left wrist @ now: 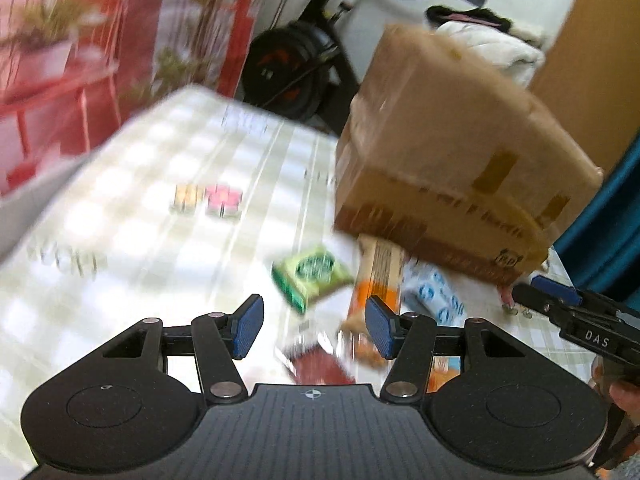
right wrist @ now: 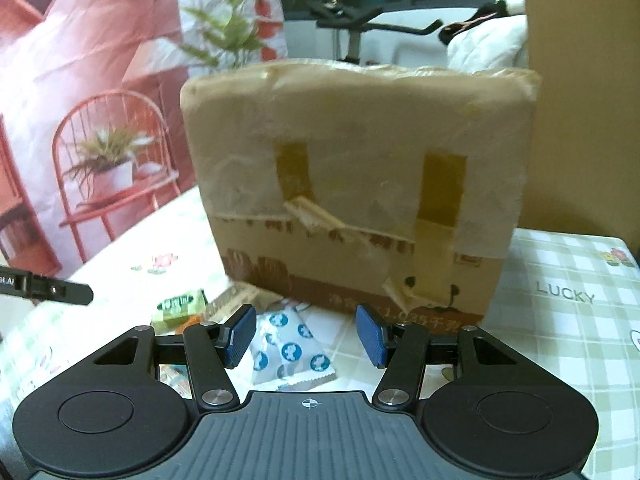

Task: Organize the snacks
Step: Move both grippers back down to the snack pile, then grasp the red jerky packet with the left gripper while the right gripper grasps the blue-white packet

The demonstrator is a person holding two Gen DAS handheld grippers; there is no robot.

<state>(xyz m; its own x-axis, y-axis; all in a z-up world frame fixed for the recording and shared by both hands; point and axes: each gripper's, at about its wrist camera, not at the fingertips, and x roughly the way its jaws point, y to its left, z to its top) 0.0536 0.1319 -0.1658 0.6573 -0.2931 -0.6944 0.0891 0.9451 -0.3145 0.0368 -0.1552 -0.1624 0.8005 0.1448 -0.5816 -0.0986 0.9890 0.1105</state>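
A taped brown cardboard box (right wrist: 360, 184) stands on the checked tablecloth; it also shows in the left wrist view (left wrist: 448, 152), blurred. Snacks lie in front of it: a green packet (left wrist: 312, 276), a long orange packet (left wrist: 376, 276), a white packet with blue prints (right wrist: 288, 348) and a dark red packet (left wrist: 320, 368). My left gripper (left wrist: 314, 326) is open above the red and orange packets, holding nothing. My right gripper (right wrist: 306, 334) is open just above the white-blue packet, facing the box. The green packet also shows in the right wrist view (right wrist: 180, 304).
The table (left wrist: 120, 216) has a white-and-green checked cloth with flower prints. Behind it hang a red printed backdrop (right wrist: 80, 80) and stands an exercise bike (left wrist: 304, 60). The right gripper's tip (left wrist: 560, 300) enters the left view at right.
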